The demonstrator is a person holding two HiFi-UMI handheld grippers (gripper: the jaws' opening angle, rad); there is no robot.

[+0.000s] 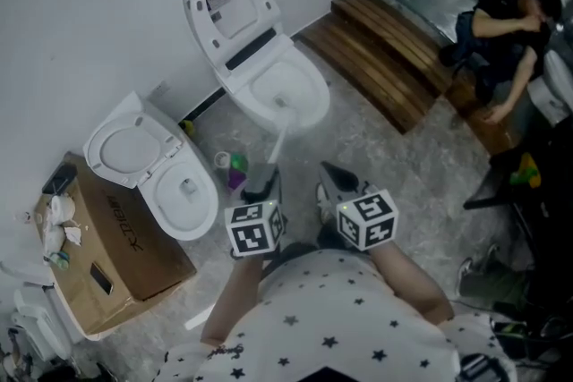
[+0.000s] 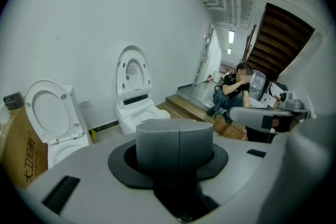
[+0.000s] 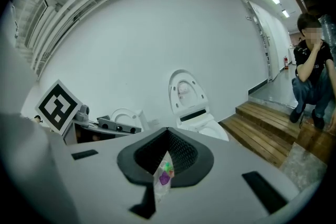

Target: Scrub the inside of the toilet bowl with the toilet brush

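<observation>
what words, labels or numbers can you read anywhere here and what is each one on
Nothing reads cleanly.
Cardboard box, side: dark block letters, too blurred to read.
Raised toilet lid, inner sticker: too small to read.
Left marker cube and right marker cube: black-and-white square patterns only, no words.

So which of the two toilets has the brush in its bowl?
The farther toilet, by the wooden steps: the toilet brush held in the left tool reaches into its bowl. The nearer toilet, beside the cardboard box, has no brush.
</observation>
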